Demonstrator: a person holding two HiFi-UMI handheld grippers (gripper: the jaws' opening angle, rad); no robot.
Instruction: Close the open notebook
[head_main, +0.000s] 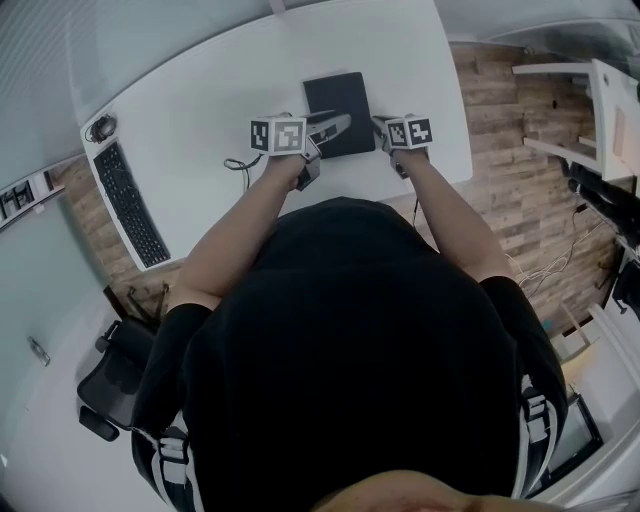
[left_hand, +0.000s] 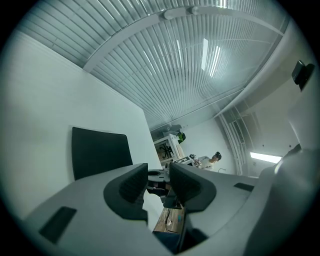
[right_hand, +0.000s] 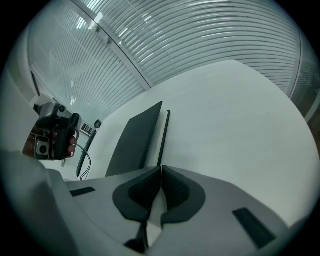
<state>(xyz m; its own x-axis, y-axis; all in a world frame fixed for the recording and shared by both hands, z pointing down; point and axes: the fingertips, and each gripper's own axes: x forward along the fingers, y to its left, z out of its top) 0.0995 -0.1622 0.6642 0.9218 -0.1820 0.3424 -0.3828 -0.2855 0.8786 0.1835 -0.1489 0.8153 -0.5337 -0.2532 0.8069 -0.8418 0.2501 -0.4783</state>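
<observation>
A black notebook (head_main: 338, 105) lies flat on the white table (head_main: 200, 90), and it looks closed from above. My left gripper (head_main: 333, 128) reaches in from the left, low over the notebook's near half. Its jaws stand a little apart with nothing between them (left_hand: 159, 180). In the left gripper view the notebook (left_hand: 97, 150) shows to the left of the jaws. My right gripper (head_main: 384, 124) sits just off the notebook's near right corner. Its pads are shut on each other and hold nothing (right_hand: 161, 175). Ahead of it lies the notebook (right_hand: 135, 140), with a thin dark strip (right_hand: 163, 135) along its right side.
A black keyboard (head_main: 130, 205) and a mouse (head_main: 100, 128) lie at the table's left end, and a cable (head_main: 238, 162) near the front edge. An office chair (head_main: 110, 370) stands at the lower left. White shelving (head_main: 600, 110) stands on the wooden floor at right.
</observation>
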